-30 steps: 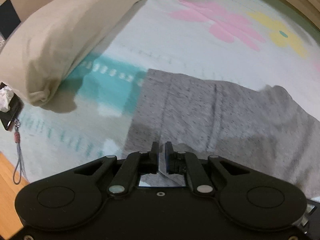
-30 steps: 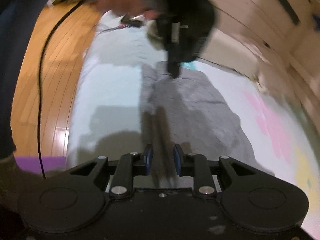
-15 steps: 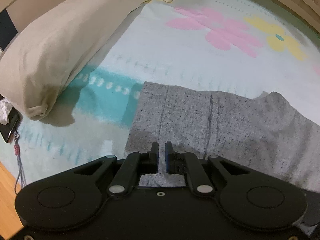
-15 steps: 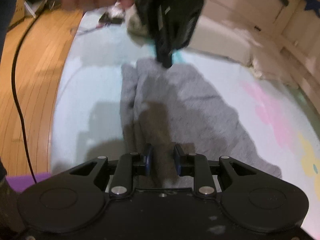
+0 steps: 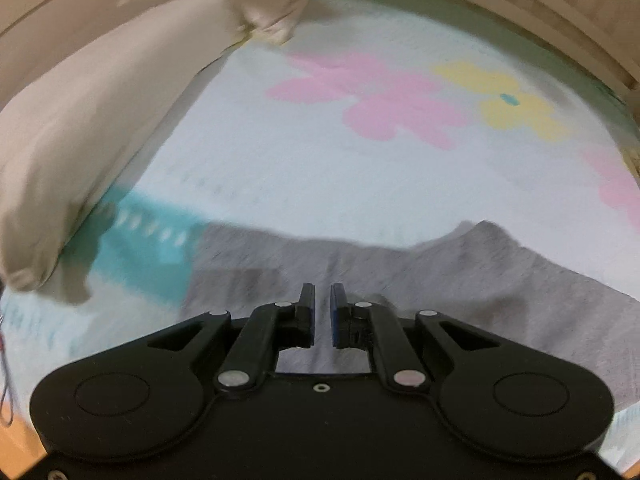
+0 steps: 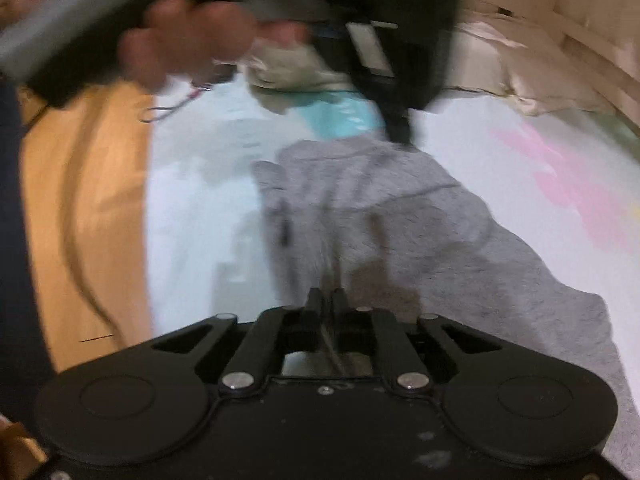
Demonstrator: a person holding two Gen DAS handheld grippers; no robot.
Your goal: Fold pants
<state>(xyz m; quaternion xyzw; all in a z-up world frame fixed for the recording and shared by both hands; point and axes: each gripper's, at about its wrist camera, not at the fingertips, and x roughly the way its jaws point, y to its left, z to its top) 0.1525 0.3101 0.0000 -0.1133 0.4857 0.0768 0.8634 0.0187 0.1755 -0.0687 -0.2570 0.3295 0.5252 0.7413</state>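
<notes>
Grey pants [image 5: 460, 276] lie spread on a pale bed sheet [image 5: 320, 168] with pink and yellow flowers. My left gripper [image 5: 322, 300] hovers over the pants' near edge, its jaws a narrow gap apart, nothing between them. In the right wrist view the pants [image 6: 400, 220] stretch away from me. My right gripper [image 6: 327, 300] is shut on a fold of the grey cloth at its near edge. The left gripper [image 6: 396, 132] and the hand holding it show blurred at the top, its tips over the far end of the pants.
A beige pillow [image 5: 80, 128] lies at the left of the bed. A wooden bed frame [image 5: 540, 12] curves along the far side. Wood floor [image 6: 80, 220] lies left of the mattress, and a teal patch [image 6: 344, 116] marks the sheet by the pants' far end.
The right gripper has closed on the pants' near edge. The left gripper has drawn back toward the pants' near edge, so more sheet shows beyond them.
</notes>
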